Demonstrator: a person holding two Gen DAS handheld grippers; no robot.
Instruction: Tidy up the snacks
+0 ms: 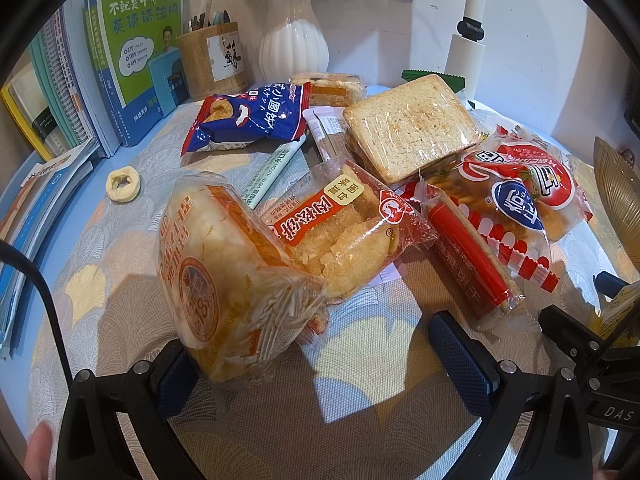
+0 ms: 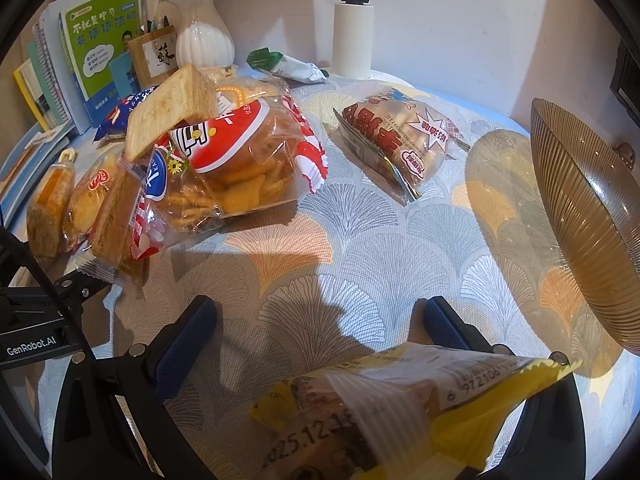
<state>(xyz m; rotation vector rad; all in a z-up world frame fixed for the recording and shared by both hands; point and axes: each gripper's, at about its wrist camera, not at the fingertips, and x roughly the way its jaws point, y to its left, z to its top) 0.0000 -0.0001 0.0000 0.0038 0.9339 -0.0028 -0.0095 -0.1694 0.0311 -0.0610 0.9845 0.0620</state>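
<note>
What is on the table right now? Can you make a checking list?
Surface: fan-patterned tablecloth.
Job's things: wrapped sandwich, blue snack bag, round bread pack, red cracker bag, yellow packet, ribbed bowl at right.
Clutter: loose pastry ring.
Grippers: left gripper and right gripper, both fingers apart; the yellow packet lies across the right one.
Cables: black cable.
Surroundings: books, white vase, pen holder.

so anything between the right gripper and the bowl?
Nothing visible. The right gripper, jaws apart with a yellow packet lying across them, faces bare tablecloth; the ribbed bowl sits ahead to its right.
</note>
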